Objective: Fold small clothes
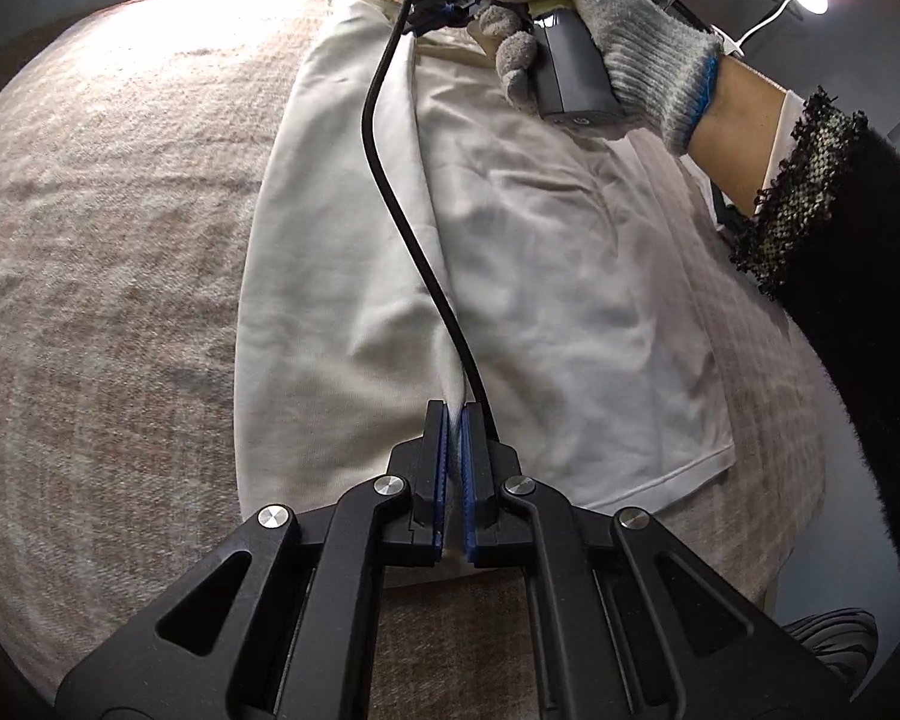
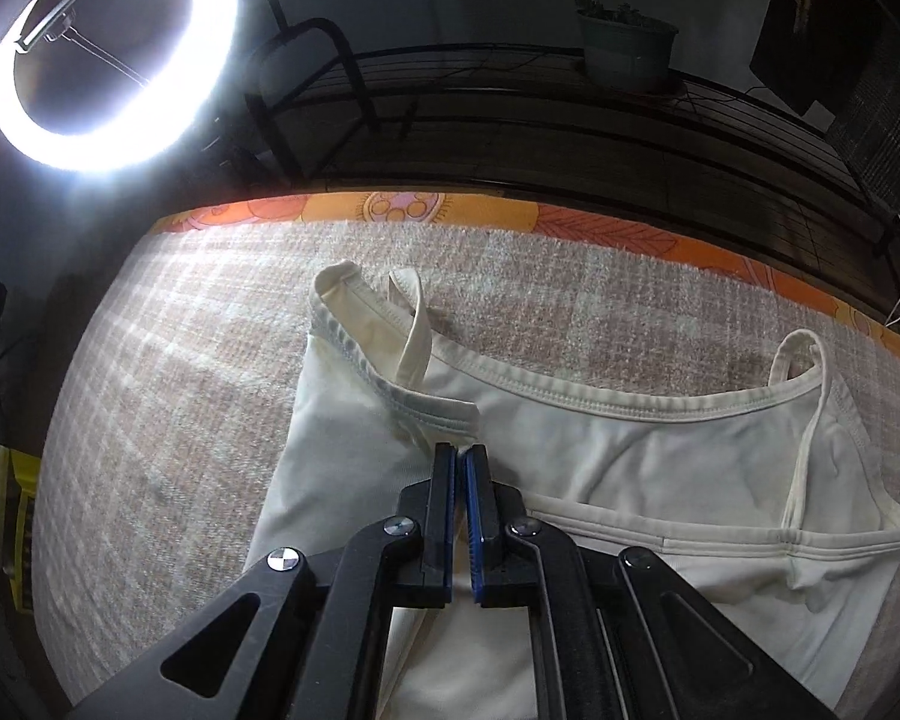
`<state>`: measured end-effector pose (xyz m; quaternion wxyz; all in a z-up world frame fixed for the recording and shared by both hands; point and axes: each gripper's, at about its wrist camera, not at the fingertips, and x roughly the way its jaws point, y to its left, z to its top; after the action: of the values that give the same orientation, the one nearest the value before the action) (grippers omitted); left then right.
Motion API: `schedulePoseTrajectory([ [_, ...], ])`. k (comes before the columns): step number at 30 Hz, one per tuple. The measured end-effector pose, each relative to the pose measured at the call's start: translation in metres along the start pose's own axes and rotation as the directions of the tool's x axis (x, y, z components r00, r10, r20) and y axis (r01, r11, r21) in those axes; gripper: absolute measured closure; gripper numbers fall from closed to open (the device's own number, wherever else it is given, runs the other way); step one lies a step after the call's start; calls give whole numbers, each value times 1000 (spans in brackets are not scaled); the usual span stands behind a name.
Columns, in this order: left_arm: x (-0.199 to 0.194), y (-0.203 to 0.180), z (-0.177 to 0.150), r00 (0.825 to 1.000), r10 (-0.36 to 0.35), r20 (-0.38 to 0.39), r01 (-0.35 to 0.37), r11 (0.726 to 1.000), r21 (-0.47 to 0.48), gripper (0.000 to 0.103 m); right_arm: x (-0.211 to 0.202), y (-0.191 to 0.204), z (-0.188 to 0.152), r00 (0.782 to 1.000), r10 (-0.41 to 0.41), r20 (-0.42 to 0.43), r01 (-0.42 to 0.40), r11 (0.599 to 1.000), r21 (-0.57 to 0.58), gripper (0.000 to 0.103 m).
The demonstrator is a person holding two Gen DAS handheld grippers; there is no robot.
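A white strappy top [image 1: 546, 276] lies on the pinkish woven cloth [image 1: 108, 252], its left side folded over toward the middle. My left gripper [image 1: 455, 411] is shut on the folded edge at the hem end. My right gripper [image 2: 459, 455] is shut on the folded edge near the neckline of the top [image 2: 660, 462]. In the left wrist view the right gripper [image 1: 444, 21] shows at the far end, held by a gloved hand [image 1: 600, 30], its tips hidden. A thin strap [image 2: 414, 330] lies across the neckline.
A black cable [image 1: 390, 180] runs over the top between the two grippers. A ring light [image 2: 108, 54] shines at the far left. The cloth's orange patterned border [image 2: 570, 222] marks the far edge, with a dark rack and a plant pot [image 2: 627, 48] behind.
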<state>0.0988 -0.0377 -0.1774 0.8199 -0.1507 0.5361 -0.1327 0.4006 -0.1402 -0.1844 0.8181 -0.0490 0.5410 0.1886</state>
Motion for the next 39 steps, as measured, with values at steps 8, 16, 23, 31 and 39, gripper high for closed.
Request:
schedulePoseTrajectory([
  [8,6,-6,-5,1000,15,-11,-15,1000,27,99,-17,-11,-3,999,-9,51,8,1000,10,79],
  [16,-31,-13,-24,999,-46,25,44,995,87,90,-104,-49,-20,983,23,184,-37,997,74,68],
  [23,-78,-31,-44,988,-87,125,60,977,203,90,-193,-111,-72,956,-2,294,-42,989,144,67],
  [31,-69,-52,-49,982,-30,189,-17,970,242,90,-263,-193,-146,923,-30,384,-68,969,238,60],
  [39,-11,-105,-43,987,-31,156,-17,955,298,90,-255,-247,-179,925,-14,380,-101,954,283,60],
])
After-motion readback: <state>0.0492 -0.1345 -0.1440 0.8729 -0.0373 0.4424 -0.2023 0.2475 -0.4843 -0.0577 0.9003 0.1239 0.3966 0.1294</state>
